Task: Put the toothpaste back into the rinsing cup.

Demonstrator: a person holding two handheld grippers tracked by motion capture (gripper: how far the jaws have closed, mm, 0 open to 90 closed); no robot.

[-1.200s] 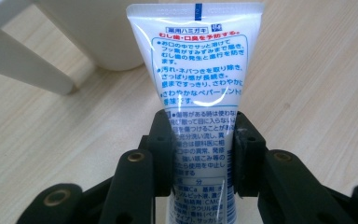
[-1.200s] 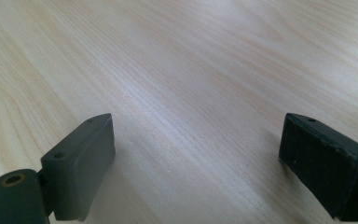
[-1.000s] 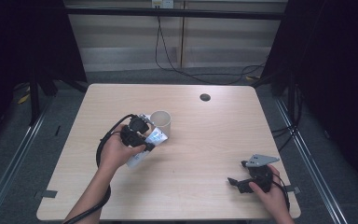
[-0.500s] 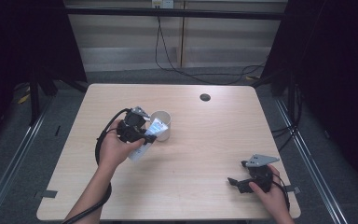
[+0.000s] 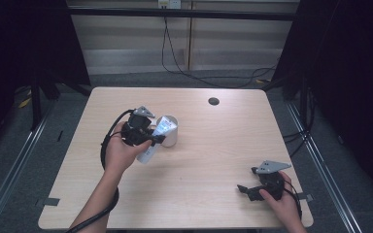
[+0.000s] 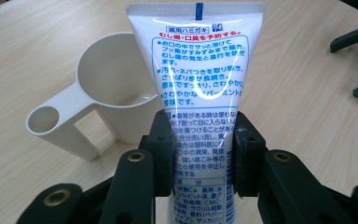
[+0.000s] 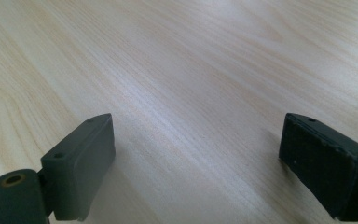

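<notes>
High view: swung the toothpaste tube (image 5: 156, 137) nearer, crimped end now over the cup (image 5: 167, 130), ready to drop in. Left gripper view: pinched the tube (image 6: 200, 93) firmly. Right gripper view: idled spread above bare table (image 7: 191, 70).

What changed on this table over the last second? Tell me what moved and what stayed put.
The left tongs, clamped on the toothpaste tube, carried it up and toward the far side, so the tube's end now lies over the cream cup. The grip did not change. The cup, the right tongs resting open at the near right corner, and the table stayed as they were.
</notes>
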